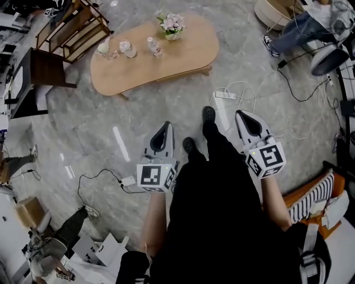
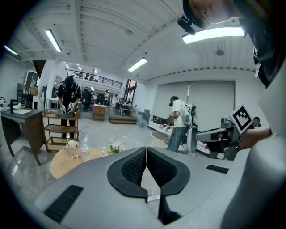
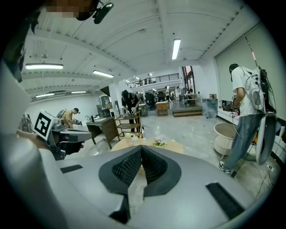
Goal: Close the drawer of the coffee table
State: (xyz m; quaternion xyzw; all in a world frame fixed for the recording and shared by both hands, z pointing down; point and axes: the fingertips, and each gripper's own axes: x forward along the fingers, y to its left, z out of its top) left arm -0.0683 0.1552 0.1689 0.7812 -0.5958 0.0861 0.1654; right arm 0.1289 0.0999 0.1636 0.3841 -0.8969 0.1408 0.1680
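The coffee table (image 1: 183, 52) is a light wooden, rounded top standing on the grey marble floor at the top of the head view; no drawer shows from above. A flower pot (image 1: 171, 25), a bottle (image 1: 154, 46) and glasses (image 1: 127, 49) stand on it. My left gripper (image 1: 165, 124) and right gripper (image 1: 239, 112) are held out in front of my legs, well short of the table, both pointing toward it. Each is shut with nothing between its jaws. The table also appears beyond the left gripper (image 2: 145, 148) and right gripper (image 3: 141, 146) in their own views.
A wooden shelf cart (image 1: 72, 28) and a dark desk (image 1: 44, 69) stand left of the table. A power strip (image 1: 224, 95) with white cables lies on the floor ahead of my right foot. Another person (image 1: 294, 30) stands at the top right beside a round tub (image 1: 272, 11).
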